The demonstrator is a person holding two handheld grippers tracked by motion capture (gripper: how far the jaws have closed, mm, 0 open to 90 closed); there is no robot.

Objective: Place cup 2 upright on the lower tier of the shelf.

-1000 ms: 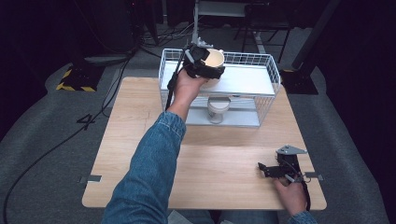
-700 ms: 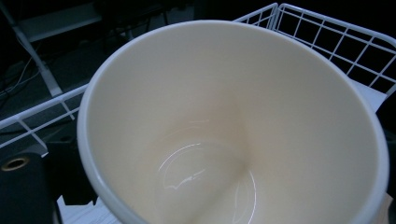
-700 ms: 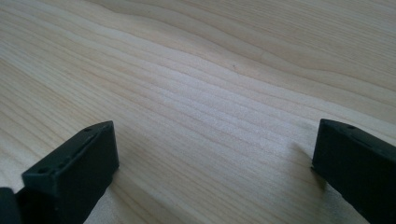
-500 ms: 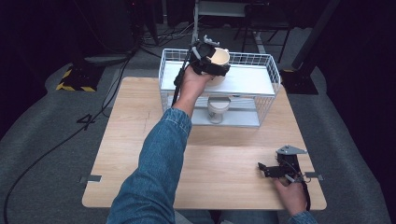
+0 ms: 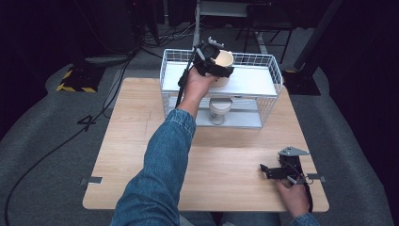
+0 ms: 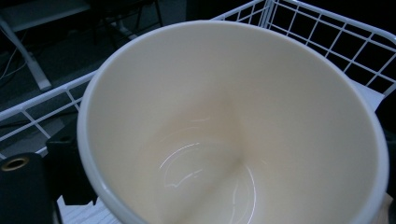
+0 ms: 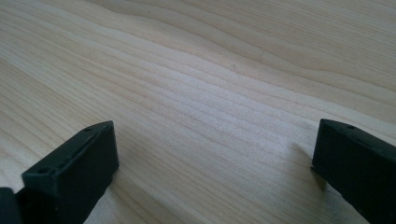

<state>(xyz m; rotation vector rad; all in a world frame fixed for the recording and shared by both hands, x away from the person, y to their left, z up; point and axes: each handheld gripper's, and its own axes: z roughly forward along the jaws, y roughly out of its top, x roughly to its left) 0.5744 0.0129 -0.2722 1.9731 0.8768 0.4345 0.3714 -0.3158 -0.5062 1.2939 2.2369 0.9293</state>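
Left gripper [image 5: 217,66] clamping cream cup [image 5: 223,62] over wire rack [image 5: 270,70] — right gripper [image 7: 212,172] jaws apart, on table [image 7: 210,84].

empty cream cup [image 5: 224,62] tilted above the wire rack's [image 5: 268,70] upper shelf.

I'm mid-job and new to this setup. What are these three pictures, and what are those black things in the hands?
No robot here: a person holds black two-jaw tongs in each hand. The high view looks down on a wooden table. At its back stands a white wire rack with a second cup on its lower shelf. The left tongs hold a cream cup over the top shelf. The left gripper view looks straight into that cup. The right tongs rest near the table's front corner, jaws open; their view shows bare wood.
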